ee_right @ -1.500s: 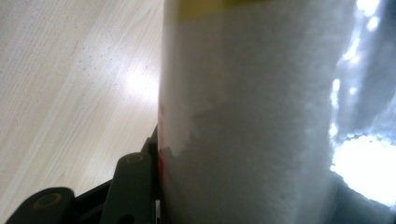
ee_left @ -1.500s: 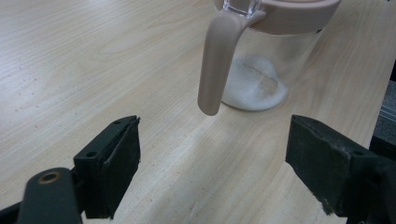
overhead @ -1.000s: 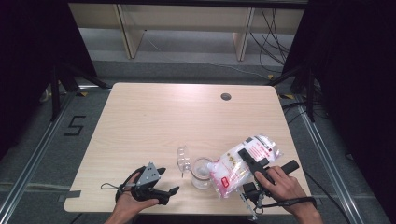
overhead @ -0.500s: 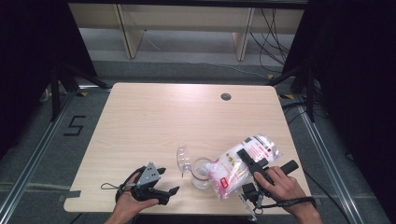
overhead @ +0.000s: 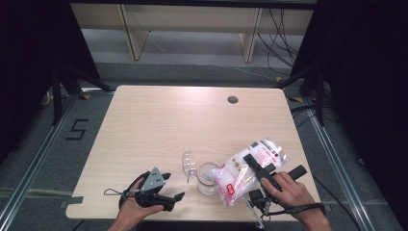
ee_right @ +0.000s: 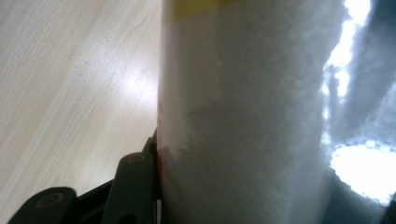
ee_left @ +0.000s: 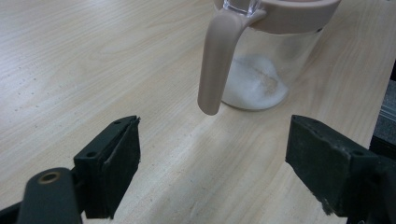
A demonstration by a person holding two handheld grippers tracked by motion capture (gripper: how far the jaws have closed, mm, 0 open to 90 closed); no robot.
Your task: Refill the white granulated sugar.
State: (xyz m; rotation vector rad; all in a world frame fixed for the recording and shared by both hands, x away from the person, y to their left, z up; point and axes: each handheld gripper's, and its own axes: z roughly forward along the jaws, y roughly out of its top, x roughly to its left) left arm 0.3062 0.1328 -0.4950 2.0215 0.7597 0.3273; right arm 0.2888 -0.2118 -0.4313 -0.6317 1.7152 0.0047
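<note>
Seen from above, a person works at a pale wooden tabletop (overhead: pixel 159 125) with a tool in each hand. The right tool (overhead: pixel 257 166) is clamped on a clear plastic bag of white powder (overhead: pixel 240 173) with red print, tipped so its lower end meets the rim of a clear jar (overhead: pixel 207 177) near the front edge. The jar's lid (overhead: pixel 188 163) stands open to the left. The left tool (overhead: pixel 166 190), its jaws spread, rests low on the tabletop just left of the jar, apart from it. A round dark grommet (overhead: pixel 233 99) marks the far side.
</note>
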